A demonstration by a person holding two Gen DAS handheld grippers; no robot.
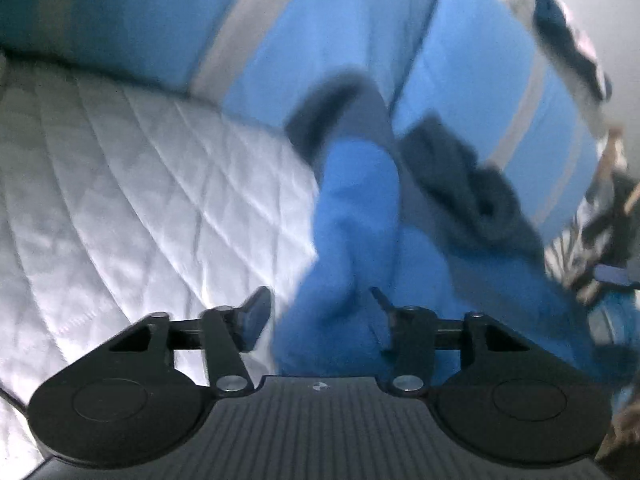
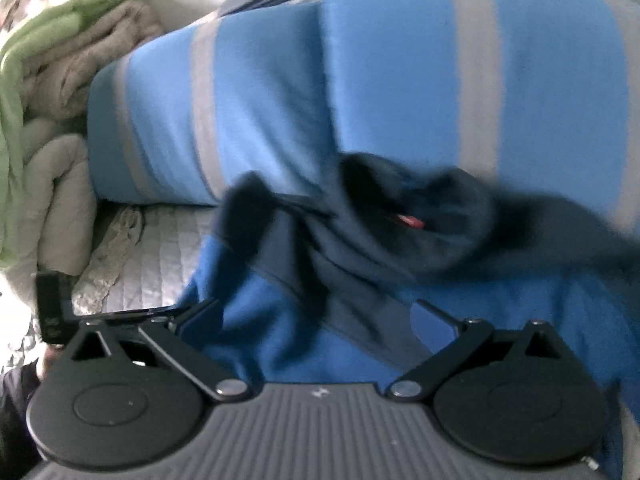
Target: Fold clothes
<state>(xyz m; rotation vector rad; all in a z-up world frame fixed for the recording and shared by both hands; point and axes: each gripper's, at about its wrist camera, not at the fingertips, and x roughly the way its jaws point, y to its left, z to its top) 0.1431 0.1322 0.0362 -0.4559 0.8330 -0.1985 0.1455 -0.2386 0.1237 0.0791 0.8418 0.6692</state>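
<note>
A bright blue garment [image 1: 352, 240] with a dark navy hood or collar [image 1: 460, 176] lies bunched on a white quilted bed [image 1: 120, 200]. My left gripper [image 1: 318, 312] straddles a raised fold of the blue cloth. Its right finger [image 1: 380, 308] touches the cloth, while the left finger [image 1: 256, 316] stands a little off it. In the right wrist view the same garment [image 2: 280, 320] spreads below my right gripper [image 2: 318, 316]. That gripper is wide open above the cloth and holds nothing. A small red tag [image 2: 412, 222] shows inside the navy hood [image 2: 400, 220].
Light blue pillows with grey stripes [image 2: 400, 80] lean behind the garment. Green and beige blankets [image 2: 60, 60] are piled at the left. A black flat object [image 2: 50, 304] stands by the left edge. Blurred clutter [image 1: 600, 220] sits at the bed's right side.
</note>
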